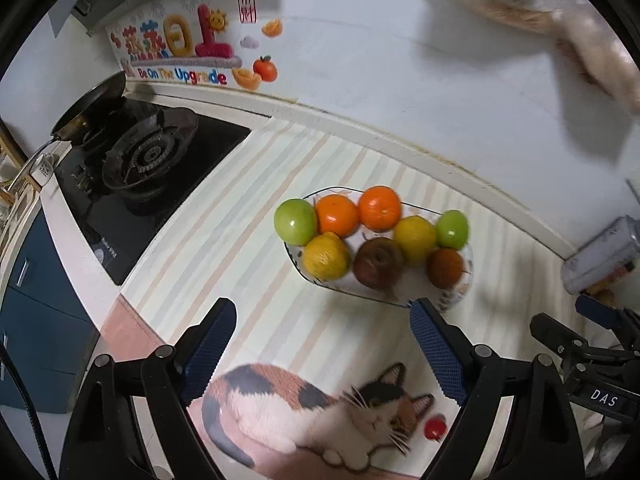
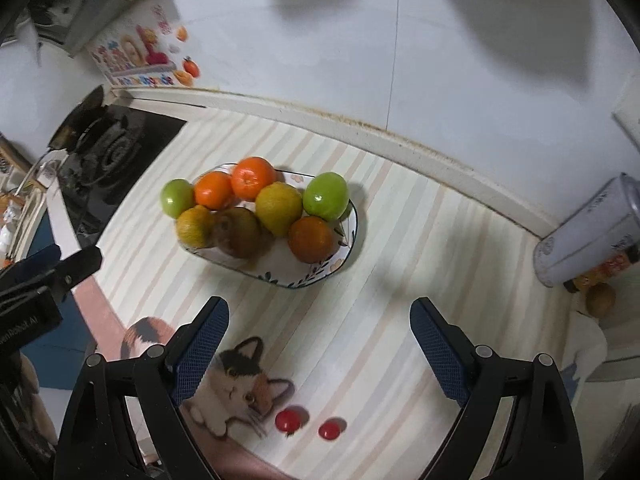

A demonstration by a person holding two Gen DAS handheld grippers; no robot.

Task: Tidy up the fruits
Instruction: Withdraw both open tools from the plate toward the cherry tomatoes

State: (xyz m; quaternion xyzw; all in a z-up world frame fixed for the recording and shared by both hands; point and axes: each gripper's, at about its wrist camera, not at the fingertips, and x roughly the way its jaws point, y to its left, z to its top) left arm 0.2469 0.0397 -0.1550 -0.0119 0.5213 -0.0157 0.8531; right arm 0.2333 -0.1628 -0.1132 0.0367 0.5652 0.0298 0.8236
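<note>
- Plate (image 2: 347,236): one, patterned, holding eight fruits.
- Green apples: two (image 2: 325,196) (image 2: 177,198).
- Oranges: two bright ones (image 2: 253,178) (image 2: 214,190); a third, darker one (image 2: 311,239) at the plate's near edge.
- Yellow fruits: two (image 2: 279,209) (image 2: 196,226).
- Brownish fruit (image 2: 239,232): one.
- Cherry tomatoes on the mat: two (image 2: 288,421) (image 2: 329,430).
- Canister (image 2: 592,232): one.
- Stove burner (image 1: 150,160): one.
</note>
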